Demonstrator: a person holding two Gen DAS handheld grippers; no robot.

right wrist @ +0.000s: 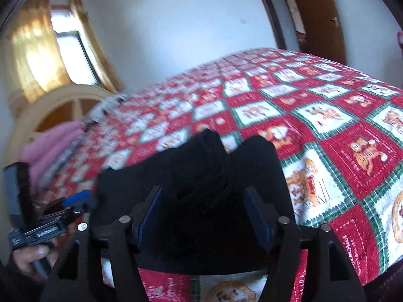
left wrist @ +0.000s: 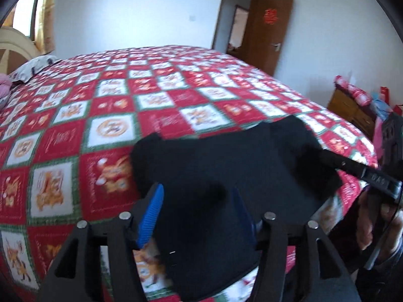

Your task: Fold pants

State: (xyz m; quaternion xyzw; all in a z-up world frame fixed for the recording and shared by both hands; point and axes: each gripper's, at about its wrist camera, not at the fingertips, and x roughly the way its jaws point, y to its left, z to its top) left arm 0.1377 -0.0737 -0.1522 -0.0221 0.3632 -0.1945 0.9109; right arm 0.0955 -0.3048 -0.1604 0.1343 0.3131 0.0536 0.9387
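Bedroom around me, white walls, and a wide bed (left wrist: 75, 130) under a red, white and green checked quilt (right wrist: 327, 130) fills both views. Black pants (left wrist: 226, 166) lie folded on the quilt near the bed's close edge, a dark bundle with two rounded lobes at the far end.

My left gripper (left wrist: 199, 209) points down at the near part of the pants, jaws apart, blue pads standing either side of the black cloth with clear gap; nothing is pinched that I can see. My right gripper (right wrist: 205, 214) hangs over the same bundle from the other side, jaws also spread, dark blue pads flanking the cloth without pressing it. Each one shows in the other's view too: the right reaches in from the right edge of the left camera, and the left, with a hand (right wrist: 32, 256) wrapped round its handle, sits low on the left of the right camera.

Counting now: two grippers, one pair of pants, one bed, one patterned pillow (left wrist: 35, 68) at the head, one pink bundle (right wrist: 47, 148) beside it.

Further back, one brown door (left wrist: 272, 30) stands open with a red emblem on it, gold curtains (right wrist: 30, 50) frame a bright window (right wrist: 73, 55), and a wooden cabinet (left wrist: 350, 110) sits past the bed's right corner. Everything is a little blurred.
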